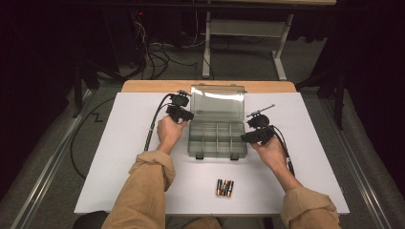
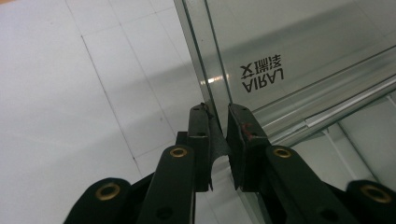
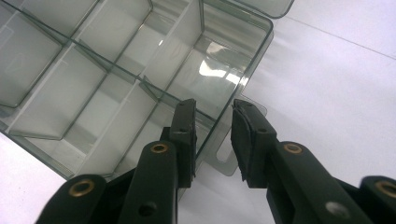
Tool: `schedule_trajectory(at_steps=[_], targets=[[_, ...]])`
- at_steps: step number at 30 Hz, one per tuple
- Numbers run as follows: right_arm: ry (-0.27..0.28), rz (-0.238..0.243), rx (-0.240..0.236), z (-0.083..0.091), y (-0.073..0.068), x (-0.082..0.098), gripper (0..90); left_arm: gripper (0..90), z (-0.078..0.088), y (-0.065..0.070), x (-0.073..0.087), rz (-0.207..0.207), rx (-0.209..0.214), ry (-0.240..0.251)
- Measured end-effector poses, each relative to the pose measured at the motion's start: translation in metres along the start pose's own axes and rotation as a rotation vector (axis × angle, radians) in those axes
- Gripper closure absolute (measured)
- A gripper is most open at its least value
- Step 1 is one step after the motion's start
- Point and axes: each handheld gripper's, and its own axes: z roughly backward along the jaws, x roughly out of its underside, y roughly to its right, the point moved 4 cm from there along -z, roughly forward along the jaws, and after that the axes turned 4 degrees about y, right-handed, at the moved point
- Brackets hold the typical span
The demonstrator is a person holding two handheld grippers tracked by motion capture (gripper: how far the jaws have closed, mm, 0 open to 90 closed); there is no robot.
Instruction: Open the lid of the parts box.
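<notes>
A clear plastic compartment box [image 1: 193, 143] lies mid-table with its lid [image 1: 217, 100] standing open at the far side. My left gripper [image 1: 187, 114] sits at the lid's left edge. In the left gripper view its jaws [image 2: 218, 116] are pinched on that edge of the lid [image 2: 280, 46], which bears printed lettering. My right gripper [image 1: 246, 137] is at the box's right end. There the jaws [image 3: 214, 109] straddle the end wall [image 3: 259, 51], one pad inside a compartment and one outside by the latch tab [image 3: 226, 163]. The compartments look empty.
Several batteries [image 1: 224, 187] lie together on the white mat [image 1: 124, 167] in front of the box, between the person's forearms. The left gripper's cable [image 1: 153, 129] trails off to the left. Behind the wooden table edge [image 1: 153, 86] are floor cables and a desk frame.
</notes>
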Motion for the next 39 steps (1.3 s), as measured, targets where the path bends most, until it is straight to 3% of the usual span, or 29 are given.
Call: schedule_trajectory(at_steps=[9, 13, 19, 23, 34, 39], targets=[[-0.01, 0.003, 0.006, 0.0, 0.0, -0.001, 72.6, 78.8, 0.002, -0.002, 0.003, 0.017, 0.015, -0.012], [-0.008, 0.01, 0.018, 0.0, -0.001, -0.001, 72.8, 78.0, 0.002, -0.001, 0.002, 0.001, 0.011, -0.014], [-0.002, 0.015, 0.023, 0.0, -0.001, -0.001, 72.8, 68.4, 0.002, -0.002, 0.002, -0.001, -0.007, -0.004], [-0.001, 0.018, 0.024, 0.0, -0.001, 0.0, 72.8, 65.3, 0.003, 0.0, 0.002, -0.042, -0.03, 0.001], [0.016, 0.045, 0.028, 0.0, -0.004, 0.001, 67.3, 52.7, 0.013, 0.002, 0.003, -0.064, -0.028, 0.018], [0.021, 0.029, 0.015, 0.0, -0.004, 0.001, 65.2, 49.2, 0.018, 0.001, 0.005, -0.067, -0.022, 0.017]])
